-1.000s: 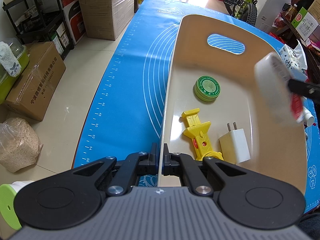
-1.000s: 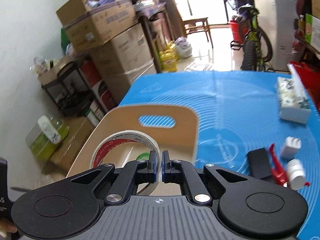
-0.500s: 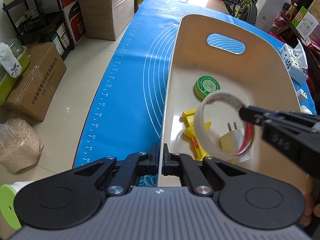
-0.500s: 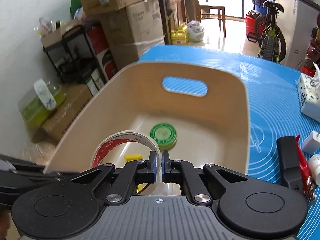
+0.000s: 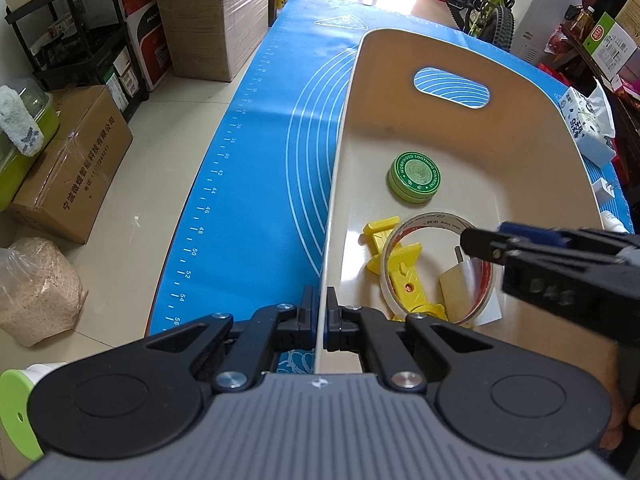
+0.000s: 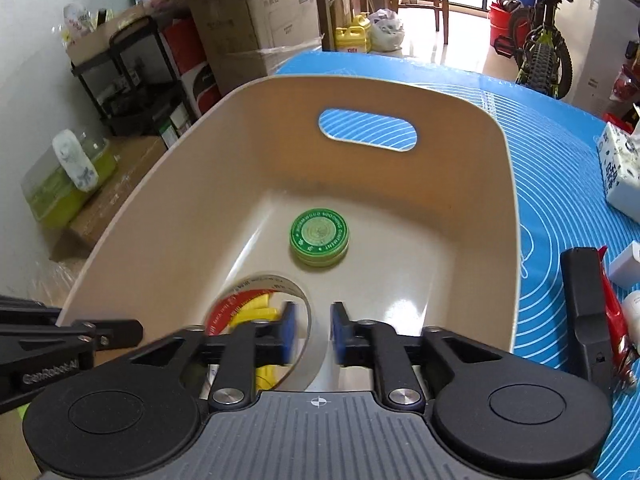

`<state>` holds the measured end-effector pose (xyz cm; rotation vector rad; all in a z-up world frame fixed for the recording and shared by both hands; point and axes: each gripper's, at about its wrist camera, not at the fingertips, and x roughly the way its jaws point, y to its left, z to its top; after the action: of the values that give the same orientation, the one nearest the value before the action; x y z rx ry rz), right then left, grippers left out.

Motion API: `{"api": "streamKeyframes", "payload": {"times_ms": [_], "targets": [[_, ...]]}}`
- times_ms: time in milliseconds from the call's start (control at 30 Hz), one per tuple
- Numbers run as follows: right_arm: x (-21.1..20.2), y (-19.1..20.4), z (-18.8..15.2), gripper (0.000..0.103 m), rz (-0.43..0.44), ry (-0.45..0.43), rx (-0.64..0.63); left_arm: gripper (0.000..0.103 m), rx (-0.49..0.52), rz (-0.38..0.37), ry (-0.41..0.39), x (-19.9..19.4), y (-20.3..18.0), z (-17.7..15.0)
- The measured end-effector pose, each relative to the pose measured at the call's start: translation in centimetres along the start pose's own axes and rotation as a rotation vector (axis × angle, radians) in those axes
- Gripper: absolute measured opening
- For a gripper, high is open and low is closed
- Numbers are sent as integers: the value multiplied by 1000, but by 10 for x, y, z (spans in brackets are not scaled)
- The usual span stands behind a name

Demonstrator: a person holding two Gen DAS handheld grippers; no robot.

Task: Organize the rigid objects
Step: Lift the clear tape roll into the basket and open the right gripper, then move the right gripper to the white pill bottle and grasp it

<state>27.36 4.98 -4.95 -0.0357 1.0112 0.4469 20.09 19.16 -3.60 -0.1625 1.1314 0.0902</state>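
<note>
- The right claw (image 6: 312, 334) stands with its blue pads apart, holding nothing; the rim of the tape roll (image 6: 260, 312) sits in the gap just by the left pad, and whether it touches that pad cannot be told.
- The left claw (image 5: 323, 316) is clamped narrow on the near wall of the beige bin (image 5: 532, 152), one finger inside and one outside.
- One tape roll: clear tape on a ring with a red printed inner face, standing tilted inside the bin, over the yellow tool (image 5: 394, 264) and the white charger (image 5: 460, 288).
- Inside the bin, four things in all: the roll, one yellow plastic tool, one white plug-in charger, and one round green ointment tin (image 6: 319, 236) lying flat on the floor of the bin, further in.
- The bin has one oval handle slot in its far wall and stands on the blue mat (image 6: 560, 184) covering the tabletop.
- On the mat to the right of the bin: one black block (image 6: 584, 300), one red-handled item (image 6: 614, 320) touching it, and one tissue pack (image 6: 620, 172) further off.
</note>
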Motion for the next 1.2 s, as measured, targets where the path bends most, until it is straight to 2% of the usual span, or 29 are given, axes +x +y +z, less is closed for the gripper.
{"api": "streamKeyframes", "payload": {"times_ms": [167, 233, 433, 567, 800, 967, 1200], "targets": [[-22, -11, 6, 60, 51, -43, 32, 4, 0, 0, 0, 0, 1, 0], [-35, -16, 10, 68, 62, -68, 40, 4, 0, 0, 0, 0, 1, 0], [-77, -40, 20, 77, 81, -157, 75, 4, -1, -1, 0, -1, 2, 0], [-100, -64, 19, 82, 29, -227, 93, 4, -1, -2, 0, -1, 2, 0], [-117, -125, 16, 92, -134, -264, 115, 4, 0, 0, 0, -1, 3, 0], [-110, -169, 10, 96, -200, -235, 192, 4, 1, 2, 0, -1, 4, 0], [-79, -201, 1, 96, -309, -171, 186, 4, 2, 2, 0, -1, 4, 0]]}}
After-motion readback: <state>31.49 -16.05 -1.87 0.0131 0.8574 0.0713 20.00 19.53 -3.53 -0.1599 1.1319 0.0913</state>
